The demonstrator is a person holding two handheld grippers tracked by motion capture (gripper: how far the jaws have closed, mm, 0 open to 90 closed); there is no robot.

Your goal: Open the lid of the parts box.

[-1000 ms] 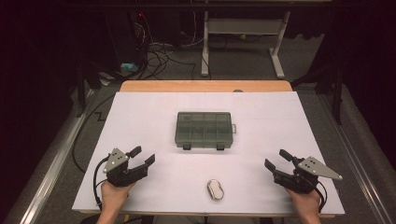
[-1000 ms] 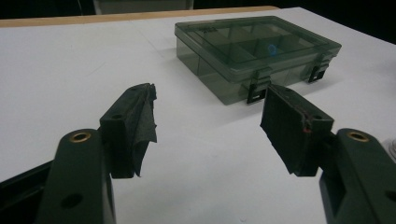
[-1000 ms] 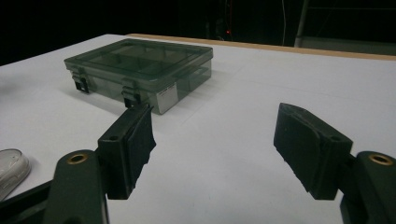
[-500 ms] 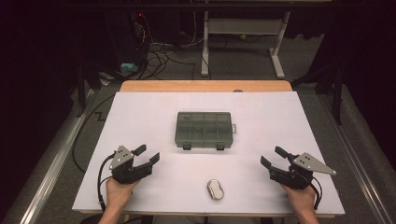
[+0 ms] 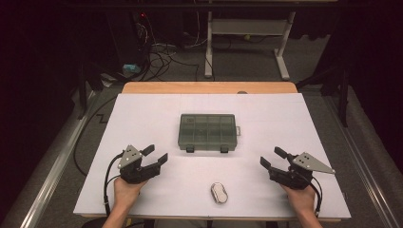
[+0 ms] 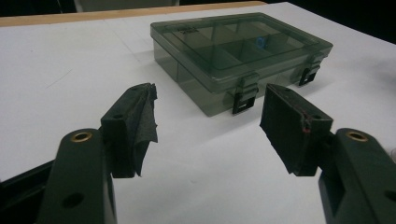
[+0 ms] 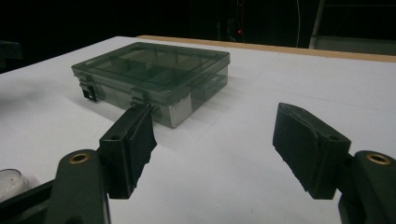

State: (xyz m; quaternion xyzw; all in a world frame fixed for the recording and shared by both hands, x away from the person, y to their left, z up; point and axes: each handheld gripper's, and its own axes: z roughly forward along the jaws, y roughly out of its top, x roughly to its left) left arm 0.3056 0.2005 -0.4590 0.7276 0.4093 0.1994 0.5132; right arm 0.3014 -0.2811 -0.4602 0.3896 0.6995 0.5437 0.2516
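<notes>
Two hand-held grippers flank a smoky plastic compartment box (image 5: 207,132) at the centre of the frame, on a white-covered table (image 5: 142,114). The left gripper (image 5: 154,159), lower left, and the right gripper (image 5: 270,158), lower right, both have their jaws spread apart and empty, angled toward the box as if to take it from both sides. Its lid is latched. A small oval case (image 5: 219,192) lies bottom centre. A label on the box is too blurred to read.
</notes>
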